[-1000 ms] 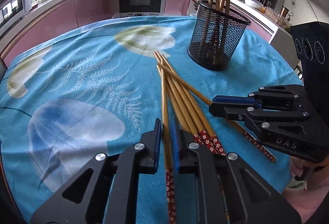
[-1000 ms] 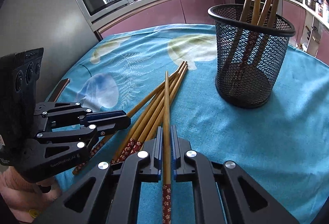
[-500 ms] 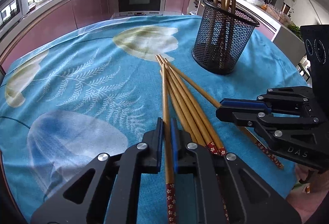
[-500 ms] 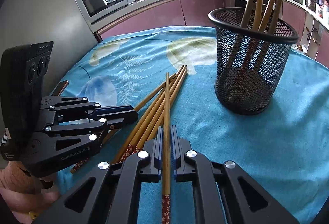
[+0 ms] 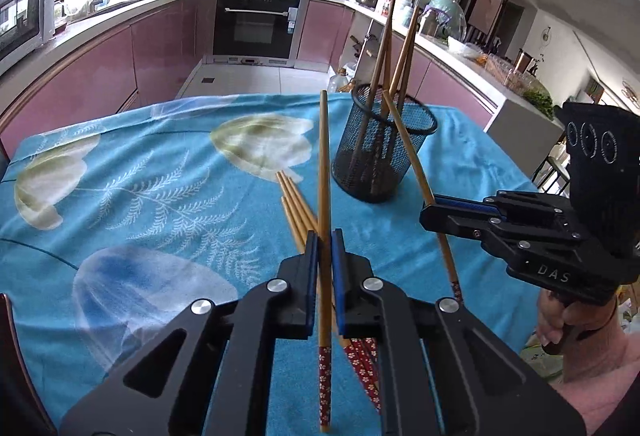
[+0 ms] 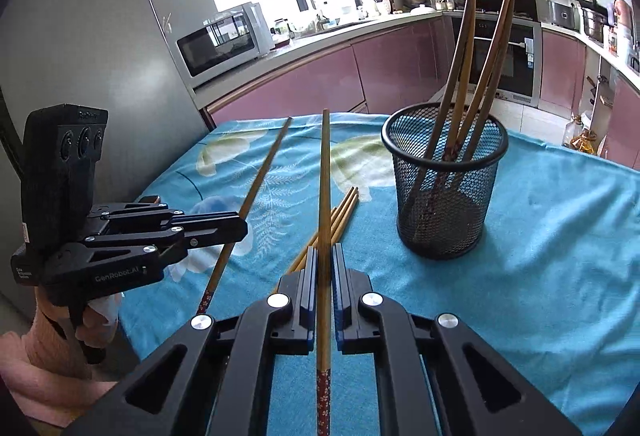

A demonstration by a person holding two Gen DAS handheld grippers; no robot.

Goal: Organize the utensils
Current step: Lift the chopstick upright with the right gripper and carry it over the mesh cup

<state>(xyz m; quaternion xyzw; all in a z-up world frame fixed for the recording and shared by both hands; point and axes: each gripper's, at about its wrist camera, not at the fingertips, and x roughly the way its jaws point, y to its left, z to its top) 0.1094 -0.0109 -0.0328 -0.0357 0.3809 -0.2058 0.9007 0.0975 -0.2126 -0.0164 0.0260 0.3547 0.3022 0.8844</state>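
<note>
My left gripper (image 5: 324, 240) is shut on a bamboo chopstick (image 5: 324, 172) with a red patterned end and holds it lifted, tip pointing away. My right gripper (image 6: 325, 256) is shut on another chopstick (image 6: 325, 172), also lifted. Each gripper shows in the other's view: the right gripper (image 5: 430, 210) with its tilted chopstick (image 5: 416, 172), the left gripper (image 6: 236, 224) with its chopstick (image 6: 260, 172). A black mesh holder (image 5: 380, 152) (image 6: 444, 180) stands on the table with several chopsticks upright in it. A few more chopsticks (image 5: 296, 212) (image 6: 340, 212) lie on the cloth below the grippers.
The table carries a blue floral cloth (image 5: 160, 176) (image 6: 560, 236). Pink kitchen cabinets, an oven (image 5: 256, 24) and a microwave (image 6: 220, 40) stand beyond the table. A grey fridge (image 6: 120, 36) stands close at the left of the right wrist view.
Both grippers have risen off the table, each lifting its chopstick out of the pile. The holder stands as before.
</note>
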